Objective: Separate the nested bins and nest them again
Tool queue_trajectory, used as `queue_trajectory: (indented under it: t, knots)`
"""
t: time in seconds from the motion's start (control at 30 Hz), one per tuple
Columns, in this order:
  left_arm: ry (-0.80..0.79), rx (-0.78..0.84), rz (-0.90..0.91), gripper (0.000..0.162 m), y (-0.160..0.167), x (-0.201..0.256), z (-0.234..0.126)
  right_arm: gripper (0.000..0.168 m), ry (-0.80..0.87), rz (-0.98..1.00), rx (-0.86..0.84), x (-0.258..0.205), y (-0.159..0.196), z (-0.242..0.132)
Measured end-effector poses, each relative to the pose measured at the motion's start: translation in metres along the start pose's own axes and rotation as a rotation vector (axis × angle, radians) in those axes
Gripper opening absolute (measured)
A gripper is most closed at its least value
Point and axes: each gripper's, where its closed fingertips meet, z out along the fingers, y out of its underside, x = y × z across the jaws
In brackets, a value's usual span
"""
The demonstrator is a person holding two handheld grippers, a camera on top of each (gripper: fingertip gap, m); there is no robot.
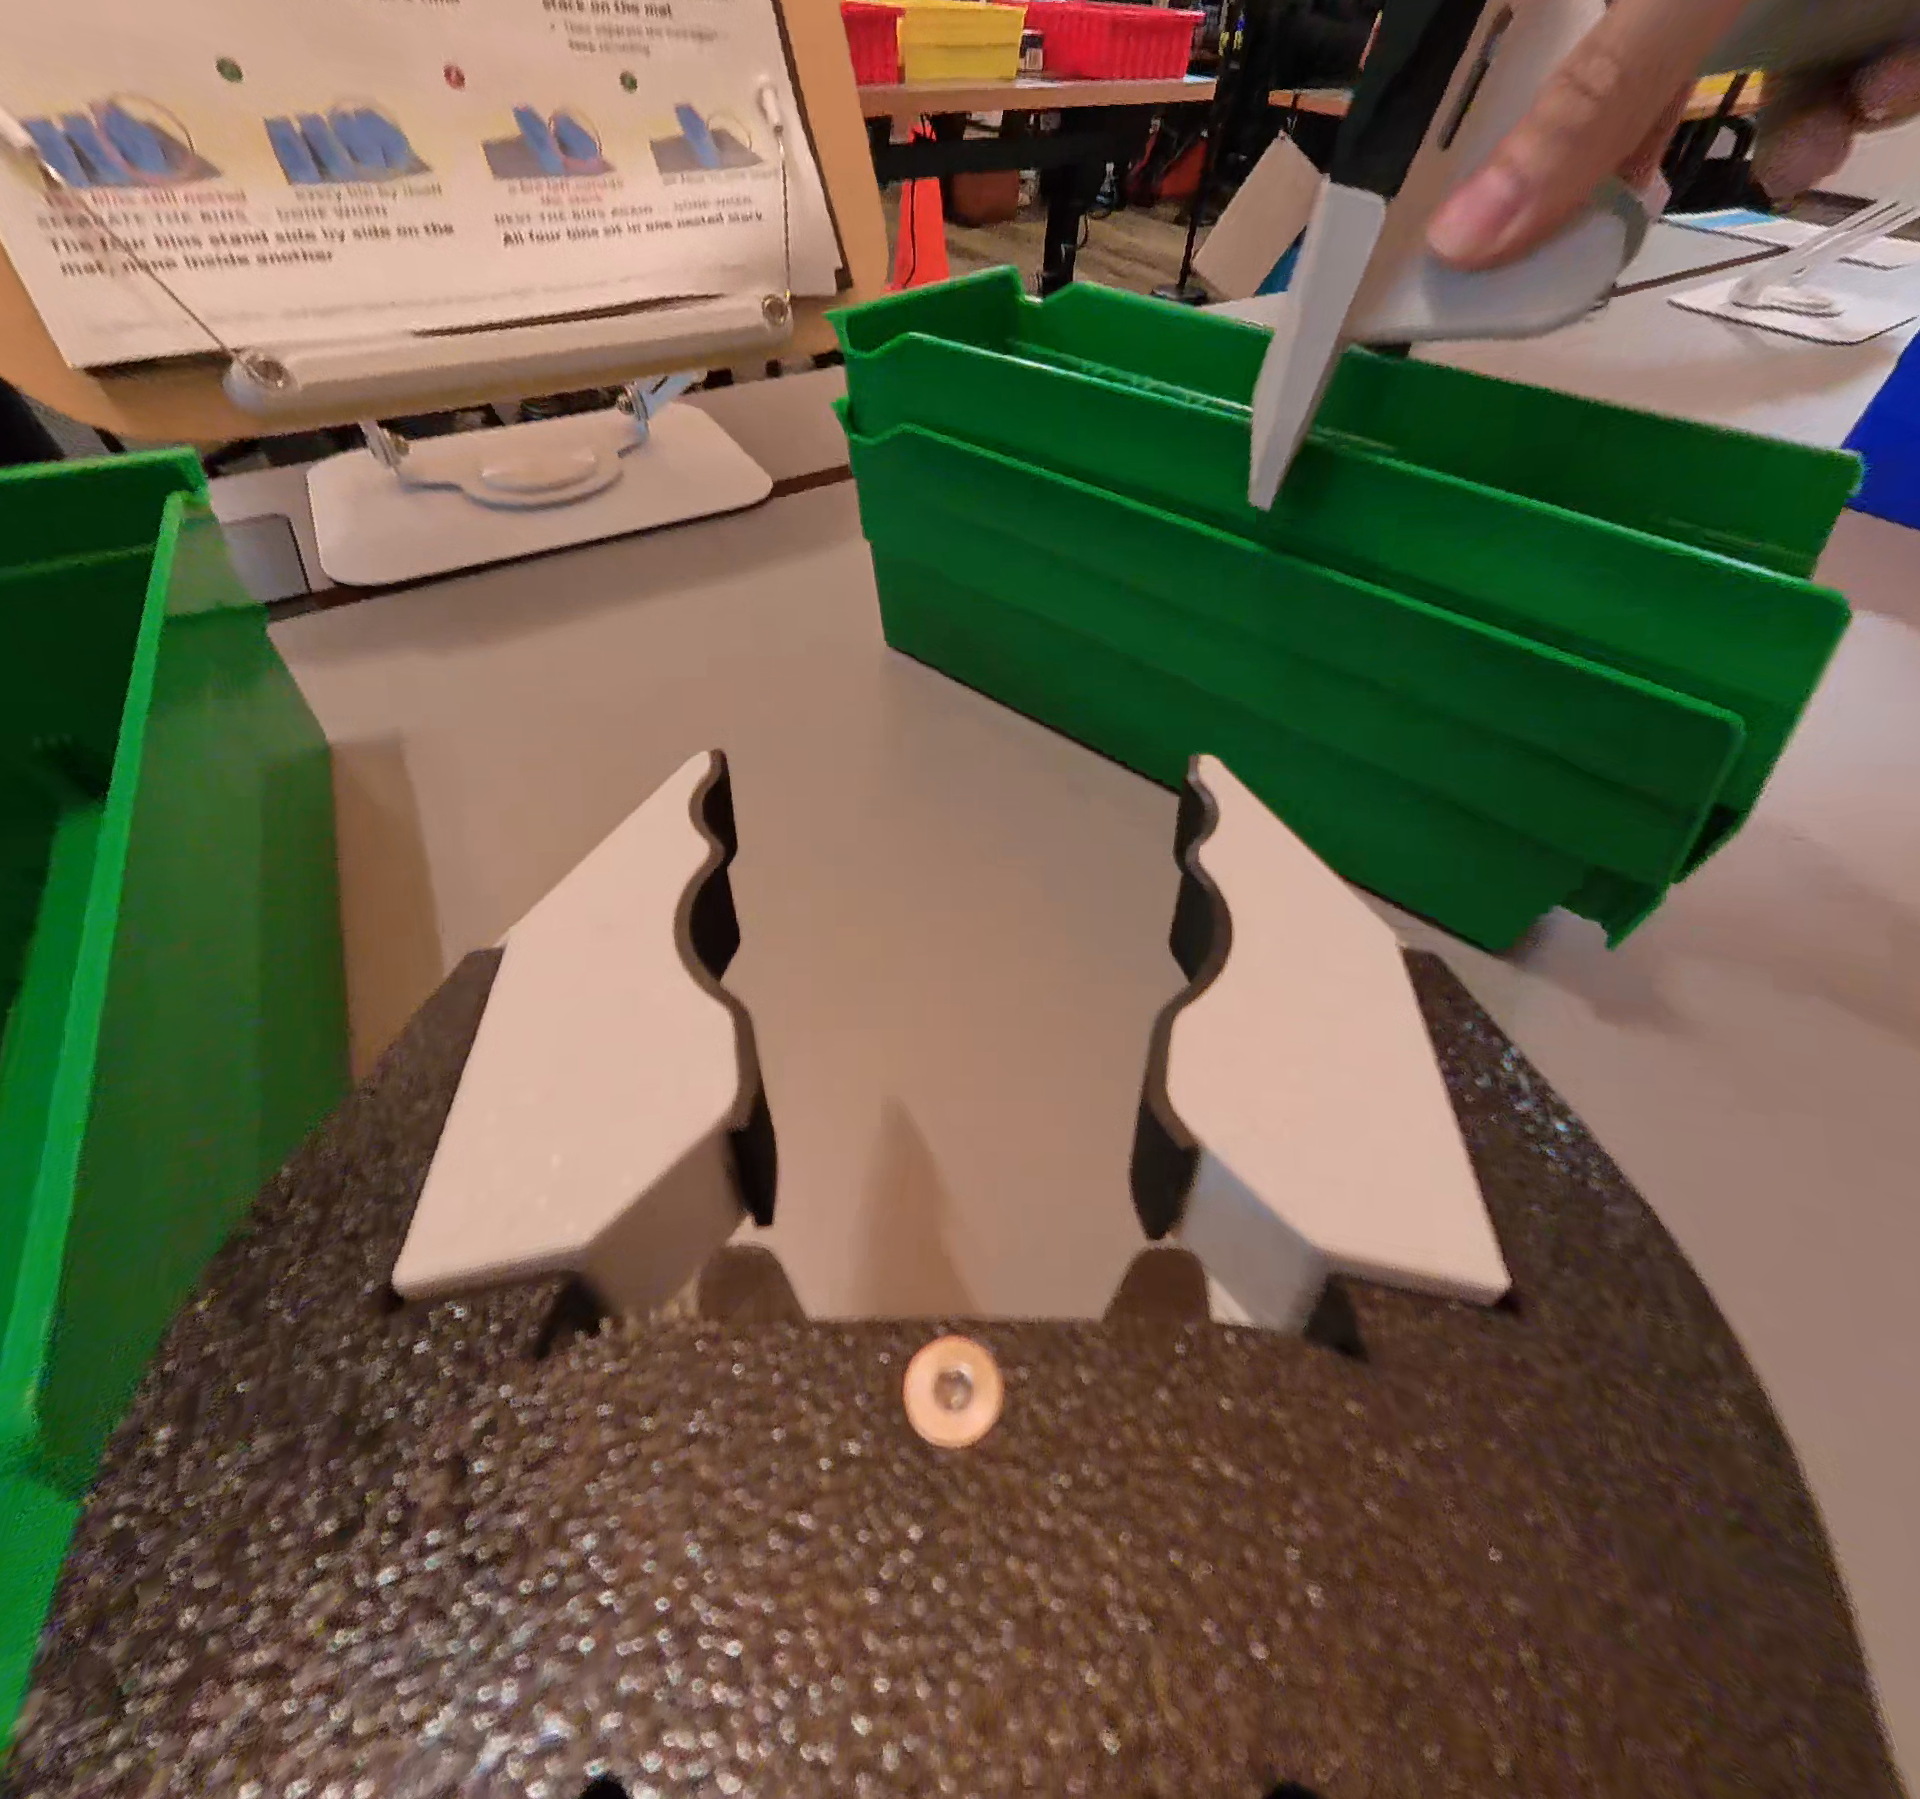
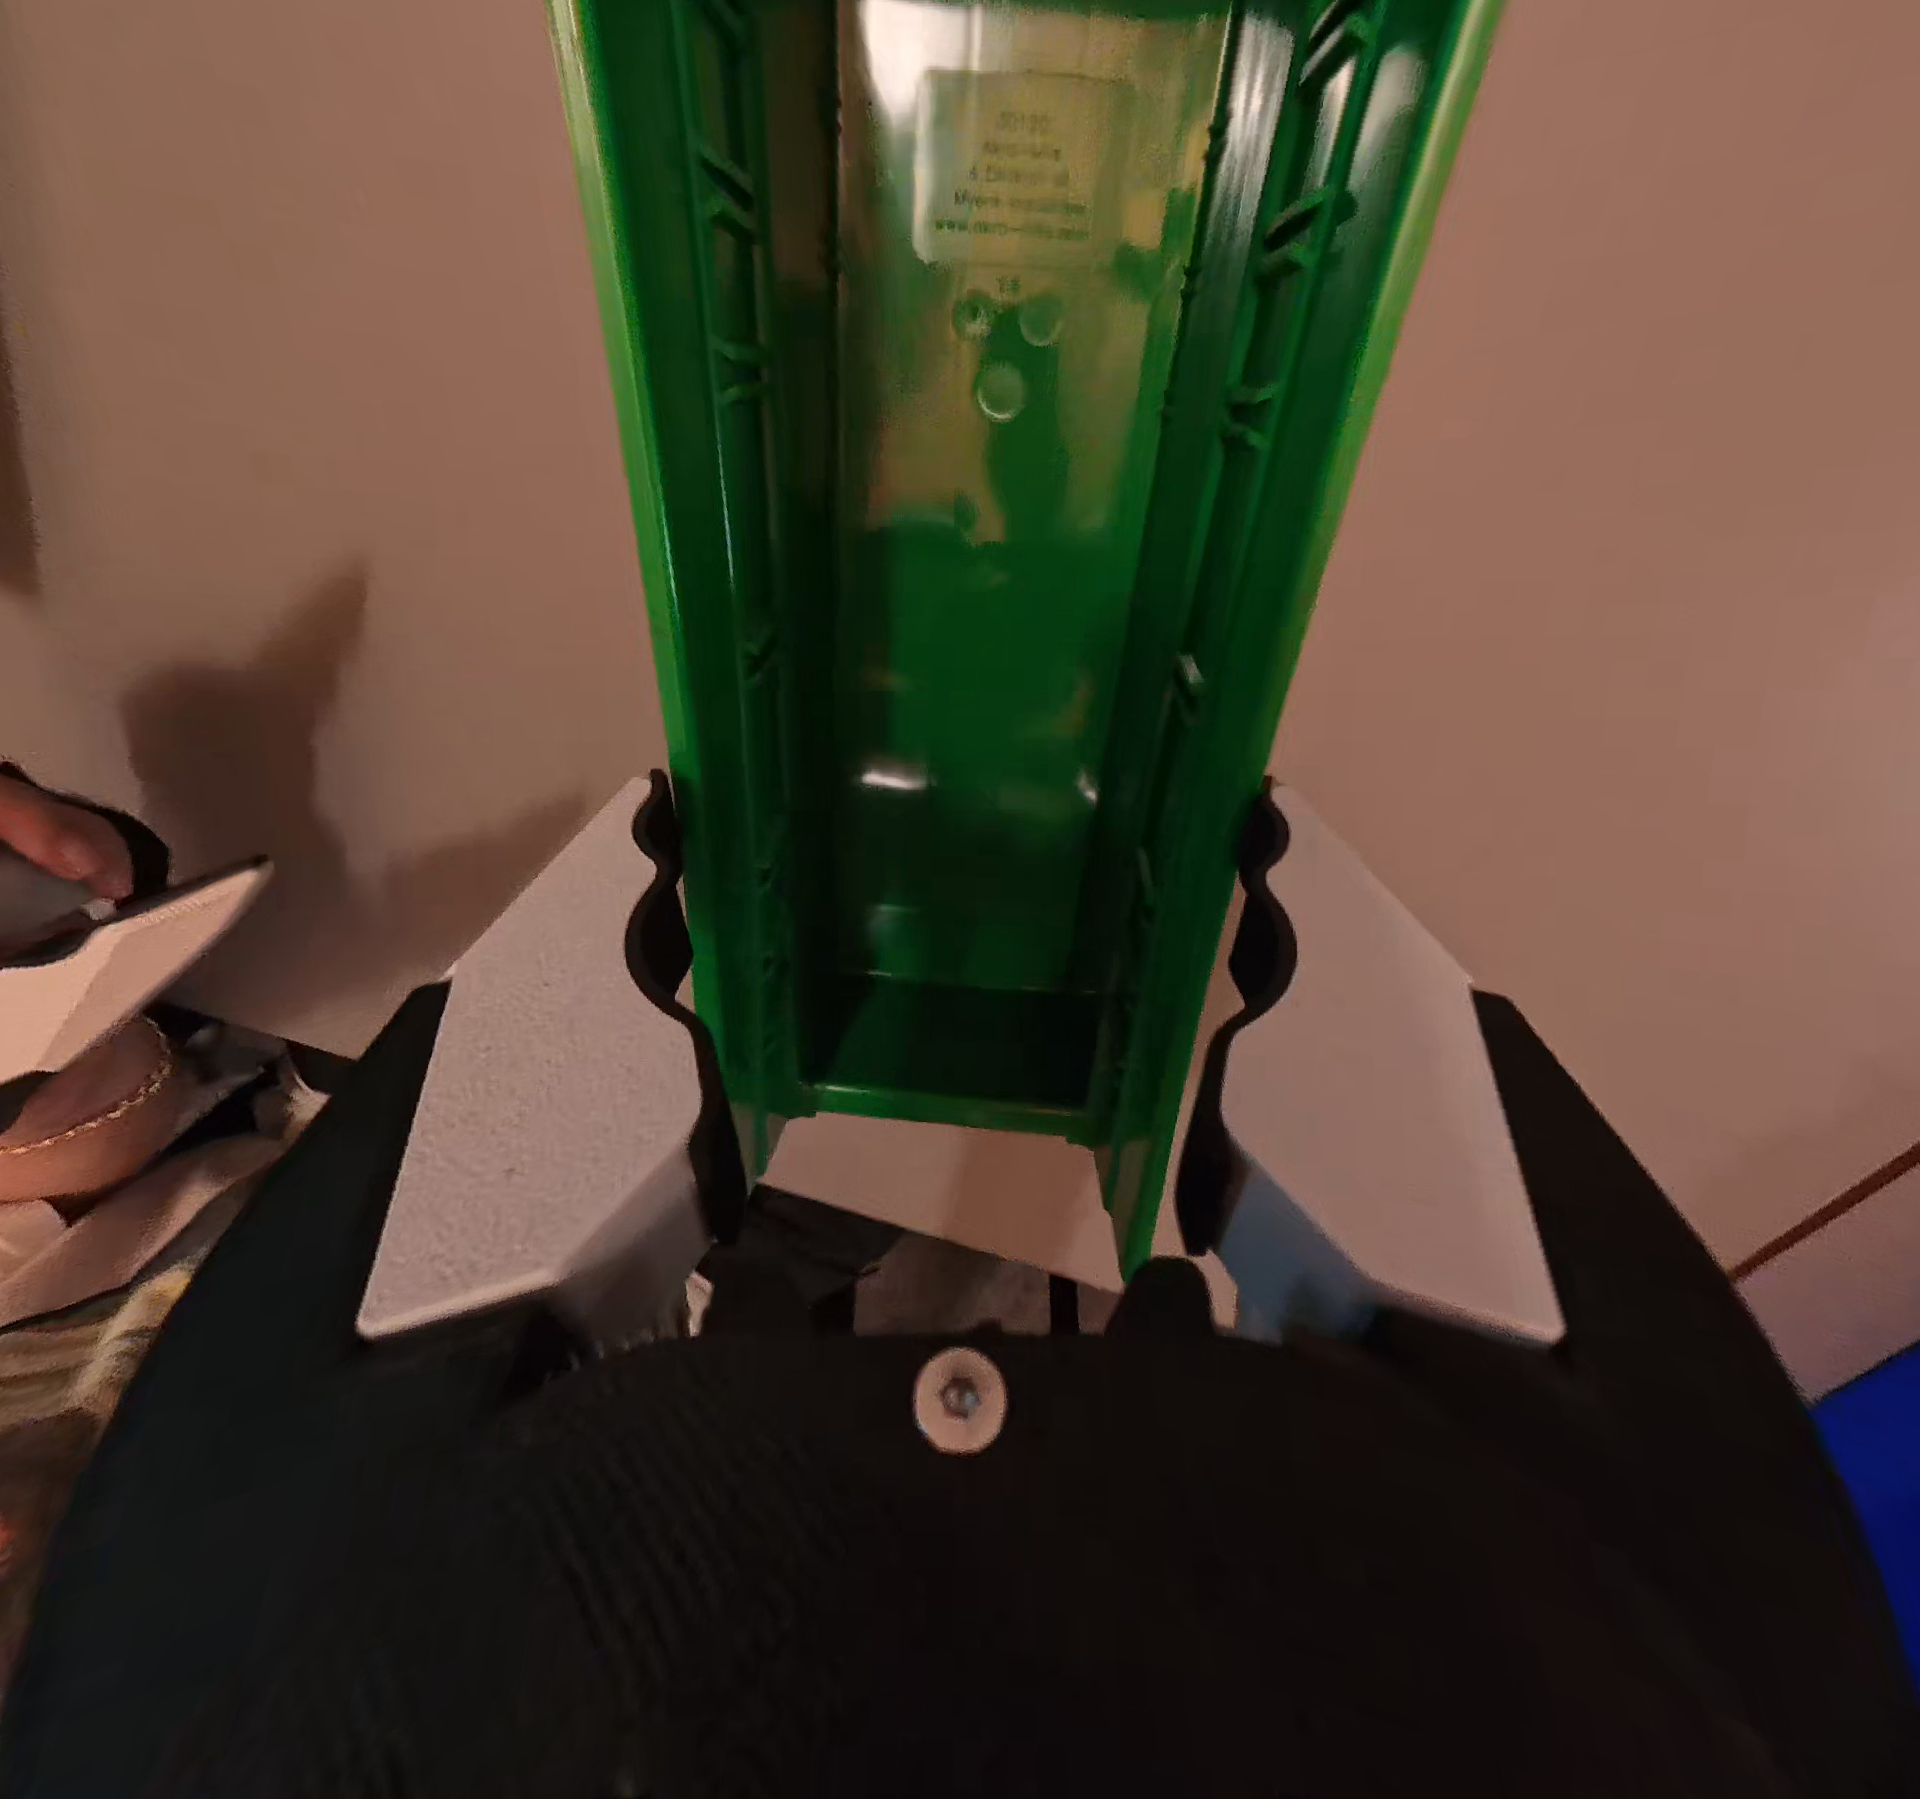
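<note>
Nested green bins (image 1: 1299,606): stacked on the pale table (image 1: 935,710), right of centre in the left wrist view; three rims visible, one above another. Top bin (image 2: 997,502): long, narrow, seen from above in the right wrist view, label on its floor.

Right gripper (image 2: 961,970): fingers straddling the top bin's end, pads touching or just beside both side walls; firm clamping not confirmable.

Left gripper (image 1: 956,918): fingers wide apart, empty, above bare table, near the stack.

Separate green bin (image 1: 125,866): at left edge, well apart from the stack.

Instruction sheet (image 1: 416,108): propped on a stand behind.
</note>
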Motion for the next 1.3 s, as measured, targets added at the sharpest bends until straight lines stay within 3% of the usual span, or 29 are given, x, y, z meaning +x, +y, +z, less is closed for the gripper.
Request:
queue_trajectory:
  t: [0.23,0.53,0.87,1.3]
  knots:
    - [0.012,-0.025,-0.014,0.084,0.000,-0.005,0.003,0.098,-0.020,-0.019,0.036,0.005,-0.013,-0.001]
    - [0.060,0.076,0.065,0.084,-0.055,0.012,0.008,0.105,0.027,-0.007,0.099,0.009,-0.018,-0.003]
    - [0.066,0.083,0.019,0.083,-0.053,0.002,-0.002,0.095,0.075,-0.012,0.116,0.009,-0.027,-0.014]
    - [0.067,0.078,-0.015,0.084,-0.052,-0.006,-0.001,0.105,0.051,0.014,0.120,0.010,-0.030,-0.003]
